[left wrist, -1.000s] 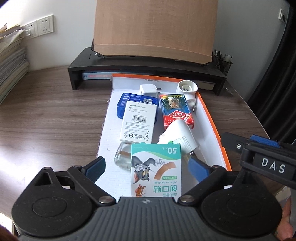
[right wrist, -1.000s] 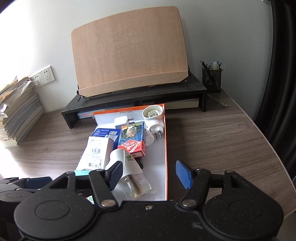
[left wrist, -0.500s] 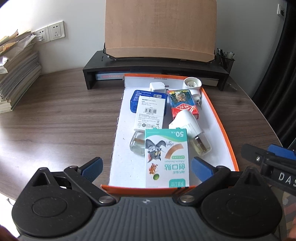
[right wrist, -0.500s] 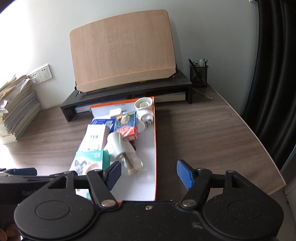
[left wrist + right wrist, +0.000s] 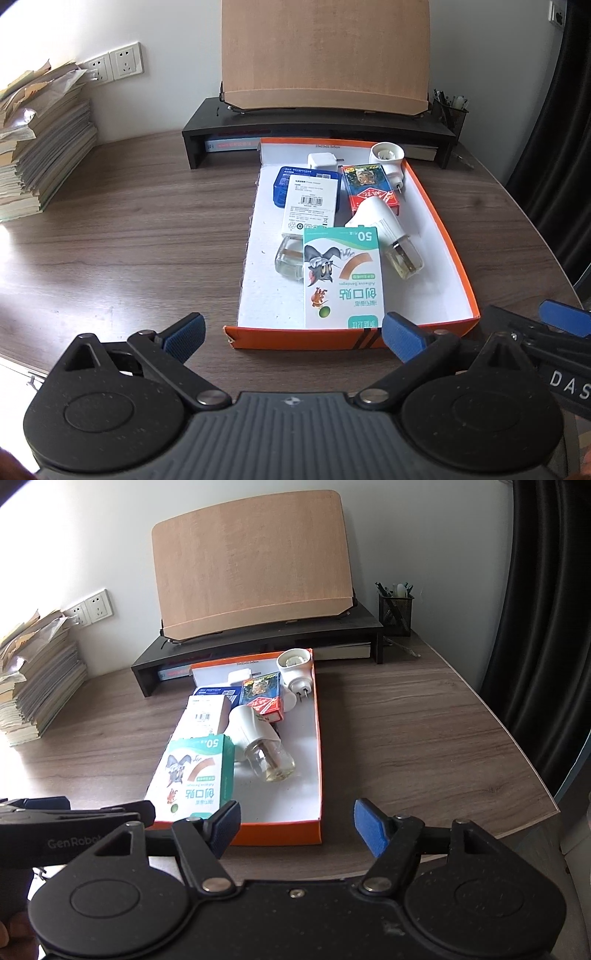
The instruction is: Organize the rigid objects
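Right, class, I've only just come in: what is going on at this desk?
A person holds two grippers, both open and empty, just short of an orange tray on a wooden desk. The left gripper and right gripper touch nothing. The bandage box, plug-in vaporiser and card pack lie inside.

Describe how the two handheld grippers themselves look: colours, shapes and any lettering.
Both are matte black plastic. The left gripper has a grey ribbed centre plate between two round discs, silver pivot screws, and angled arms ending in blue-padded jaws. The right gripper has the same discs, screws and blue pads on a speckled black body. White lettering on their sides reads "DAS" and "GenRobot". No cables show.
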The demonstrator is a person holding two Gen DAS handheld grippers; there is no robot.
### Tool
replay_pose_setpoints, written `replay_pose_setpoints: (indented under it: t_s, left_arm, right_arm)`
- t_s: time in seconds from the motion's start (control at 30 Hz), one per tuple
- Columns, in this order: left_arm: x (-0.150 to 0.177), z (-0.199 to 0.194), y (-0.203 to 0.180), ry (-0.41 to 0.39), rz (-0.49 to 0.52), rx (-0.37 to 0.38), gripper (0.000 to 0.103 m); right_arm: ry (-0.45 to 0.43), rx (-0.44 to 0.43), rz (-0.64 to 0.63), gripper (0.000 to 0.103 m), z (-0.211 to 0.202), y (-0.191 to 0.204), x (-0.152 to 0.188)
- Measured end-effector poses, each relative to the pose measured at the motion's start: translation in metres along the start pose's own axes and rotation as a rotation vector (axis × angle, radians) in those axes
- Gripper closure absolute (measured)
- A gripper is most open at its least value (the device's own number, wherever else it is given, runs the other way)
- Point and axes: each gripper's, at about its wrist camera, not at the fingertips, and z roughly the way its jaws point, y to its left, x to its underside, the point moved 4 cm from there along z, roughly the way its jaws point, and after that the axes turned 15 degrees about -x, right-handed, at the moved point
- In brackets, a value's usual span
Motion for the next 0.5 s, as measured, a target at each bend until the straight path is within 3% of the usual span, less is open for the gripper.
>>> replay_pose_setpoints:
  t_s: [0.5]
  left_arm:
    - [-0.0035,-0.0024,-0.0044,0.001,-0.032,0.004,0.000]
  right_arm:
    - [0.001,0.001,-0.008,0.021,-0.0042,-0.0016,-0.0017]
